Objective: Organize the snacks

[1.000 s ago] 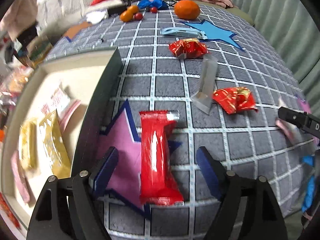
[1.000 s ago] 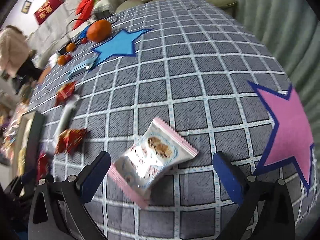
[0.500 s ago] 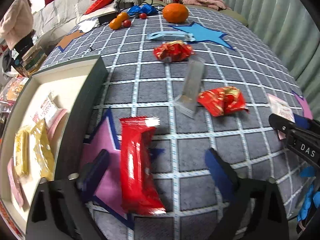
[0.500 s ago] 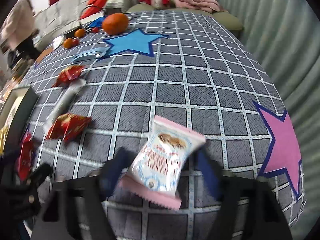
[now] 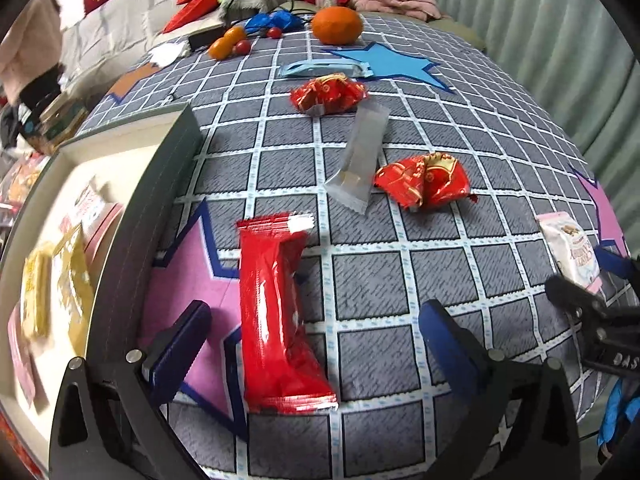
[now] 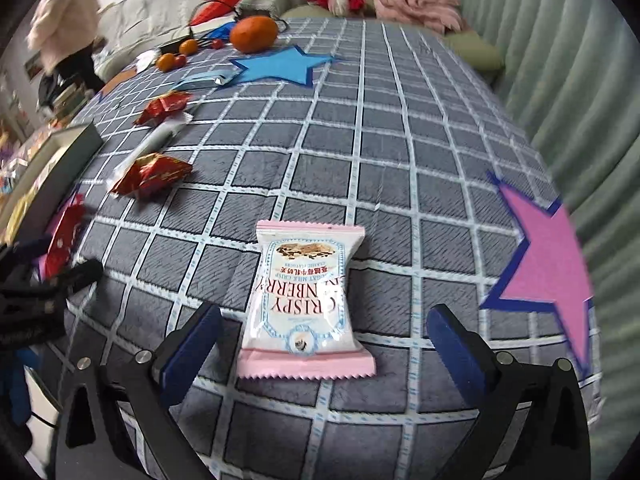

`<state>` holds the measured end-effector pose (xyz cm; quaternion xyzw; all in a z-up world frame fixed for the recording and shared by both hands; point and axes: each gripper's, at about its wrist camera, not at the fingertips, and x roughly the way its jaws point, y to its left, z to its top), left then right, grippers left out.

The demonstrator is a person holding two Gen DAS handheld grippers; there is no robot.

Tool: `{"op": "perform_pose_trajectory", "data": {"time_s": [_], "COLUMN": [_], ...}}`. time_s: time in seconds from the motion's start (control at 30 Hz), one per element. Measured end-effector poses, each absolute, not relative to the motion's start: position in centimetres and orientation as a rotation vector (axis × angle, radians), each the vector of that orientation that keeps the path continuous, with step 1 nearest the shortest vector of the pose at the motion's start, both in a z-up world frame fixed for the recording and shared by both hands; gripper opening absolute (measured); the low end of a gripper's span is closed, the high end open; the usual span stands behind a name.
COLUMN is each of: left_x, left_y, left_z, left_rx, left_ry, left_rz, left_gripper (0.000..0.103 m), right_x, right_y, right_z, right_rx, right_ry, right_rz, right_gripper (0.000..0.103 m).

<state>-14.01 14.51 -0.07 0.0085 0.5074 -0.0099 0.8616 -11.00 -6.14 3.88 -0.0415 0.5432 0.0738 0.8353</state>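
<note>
A long red snack packet (image 5: 276, 320) lies flat on the checked cloth, partly over a pink star. My left gripper (image 5: 314, 332) straddles it, jaws opening wide, pads clear of the packet on both sides. A pink-and-white cranberry crisp packet (image 6: 304, 296) lies flat between the fingers of my right gripper (image 6: 324, 332), whose jaws are also opening and do not touch it. In the left wrist view the same packet (image 5: 572, 252) and the right gripper's tip (image 5: 592, 320) show at the right edge.
An open box (image 5: 160, 184) with several packets inside stands at the left. Two crumpled red wrappers (image 5: 424, 180) (image 5: 326, 92), a silver packet (image 5: 360, 160) and a light blue packet (image 5: 324, 69) lie farther out. An orange (image 5: 336, 30) and small fruits sit at the far edge. A person stands in the background.
The right gripper's fingers squeezed in on the pink packet and have spread wide again; the packet now lies straight instead of slanted. The left gripper's fingers stand wider around the red packet.
</note>
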Motion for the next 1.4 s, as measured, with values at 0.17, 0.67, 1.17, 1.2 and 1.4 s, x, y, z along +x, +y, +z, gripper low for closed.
{"op": "perform_pose_trajectory", "data": {"time_s": [0.17,0.67,1.17,1.2,1.4], "left_x": [-14.2,-15.0,-15.2,-15.2,-15.2], "left_y": [14.4,14.4,14.4,14.4,14.4], "left_z": [-0.2,-0.3,-0.3,-0.3,-0.3], "left_rx": [0.024,0.021,0.021,0.021,0.021], "left_ry": [1.024,0.955,0.951,0.951,0.95], "left_rz": [-0.032,-0.032,-0.032,-0.032,-0.032], "left_gripper": [0.103,0.103,0.103,0.103,0.103], "right_x": [-10.1,-10.5,-10.7,-10.7,-10.8], "right_y": [-5.3,-4.8,-4.9,-4.9,-4.9], "right_z": [3.4,3.2,3.3,3.3,3.3], "right_rx": [-0.083,-0.088,-0.088,-0.088,-0.087], "right_ry": [1.116,1.035,1.029,1.029,1.028], "right_rz": [0.119,0.134,0.133,0.133,0.133], "right_gripper": [0.103,0.103,0.103,0.103,0.103]}}
